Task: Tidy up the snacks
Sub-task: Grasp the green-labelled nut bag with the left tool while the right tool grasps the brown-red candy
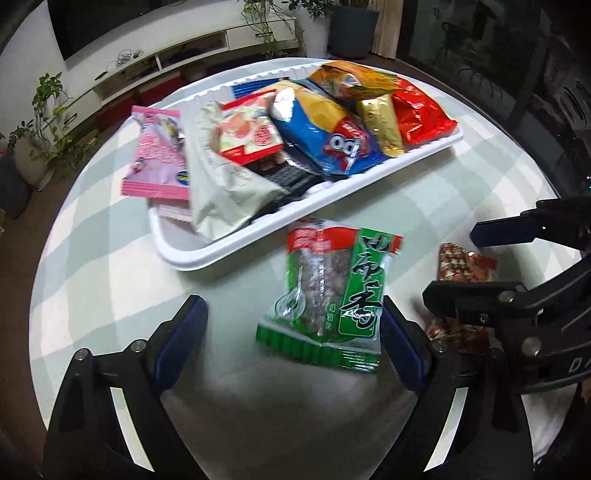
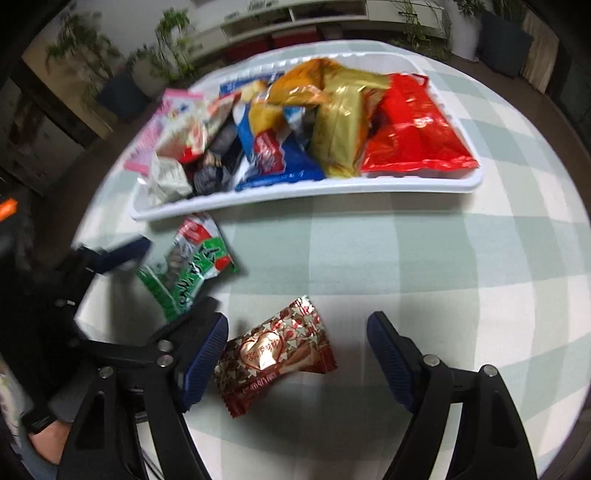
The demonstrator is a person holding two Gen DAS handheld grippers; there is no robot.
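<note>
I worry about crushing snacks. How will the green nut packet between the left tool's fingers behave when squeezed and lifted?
The green nut packet looks like thin crinkled film, so it will probably flex and sag. Its lumpy contents suggest modest weight and some resistance to squeezing. The glossy wrapper may slip against the left tool.

The checked table (image 1: 110, 258) bears a white tray (image 1: 332, 192), green packet (image 1: 325, 288) and red sweet (image 2: 277, 354).

A round table (image 1: 110, 236) wears a pale green-and-white checked cloth. Behind it stand a low white cabinet (image 1: 155, 62), leafy potted plants (image 1: 44, 122), and what looks like a dark screen (image 1: 96, 22).
</note>
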